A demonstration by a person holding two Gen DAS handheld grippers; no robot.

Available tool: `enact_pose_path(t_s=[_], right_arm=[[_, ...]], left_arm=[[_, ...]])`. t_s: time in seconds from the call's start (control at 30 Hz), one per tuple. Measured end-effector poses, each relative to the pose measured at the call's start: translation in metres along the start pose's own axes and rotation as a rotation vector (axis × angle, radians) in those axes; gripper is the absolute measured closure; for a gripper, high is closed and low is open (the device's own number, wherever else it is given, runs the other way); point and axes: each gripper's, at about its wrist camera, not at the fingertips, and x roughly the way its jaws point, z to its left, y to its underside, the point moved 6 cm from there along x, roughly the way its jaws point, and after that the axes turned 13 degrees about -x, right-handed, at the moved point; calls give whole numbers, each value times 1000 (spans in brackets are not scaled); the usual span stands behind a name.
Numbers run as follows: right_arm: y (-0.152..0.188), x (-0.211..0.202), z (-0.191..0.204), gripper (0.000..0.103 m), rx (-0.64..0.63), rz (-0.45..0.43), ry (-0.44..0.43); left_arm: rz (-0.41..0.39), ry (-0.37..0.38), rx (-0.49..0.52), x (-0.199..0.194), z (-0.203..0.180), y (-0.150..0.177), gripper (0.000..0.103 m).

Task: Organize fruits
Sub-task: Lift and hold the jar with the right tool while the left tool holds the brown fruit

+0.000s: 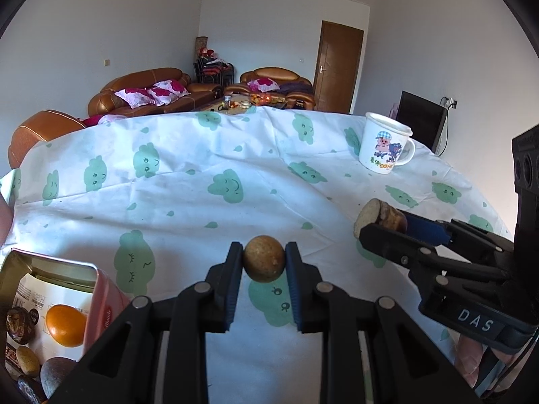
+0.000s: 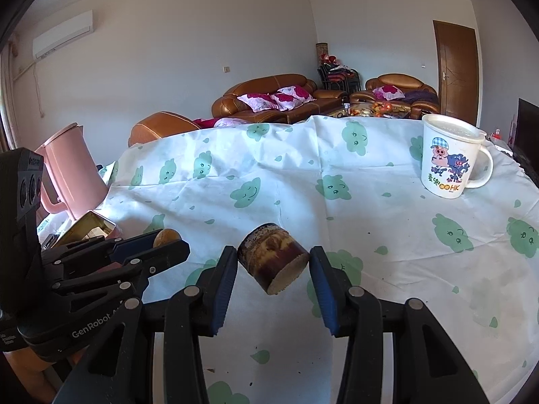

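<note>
We see a counter with a white cloth (image 2: 269, 181) full of green smiling clouds. A pink tin box (image 1: 101, 299) sits at the left near edge, with an orange (image 1: 65, 325) and other fruits inside. Far right stands a white mug (image 2: 448, 158) with a cartoon pig. Our right tool (image 2: 273, 262) squeezes a short brown sugarcane piece (image 2: 273, 261) with a pale cut end. Our left tool (image 1: 264, 259) squeezes a small round brown fruit (image 1: 264, 258) above the cloth.

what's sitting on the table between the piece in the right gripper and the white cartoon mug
Nothing: in the right wrist view only bare cloud-print tablecloth lies between the brown piece and the mug.
</note>
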Motion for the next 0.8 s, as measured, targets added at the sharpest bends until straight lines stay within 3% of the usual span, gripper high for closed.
enact_pose_path(t_s=[0.8], right_arm=[[-8, -27, 9, 57, -56, -143, 21]], left_arm=[[-198, -39, 43, -39, -7, -1, 76]])
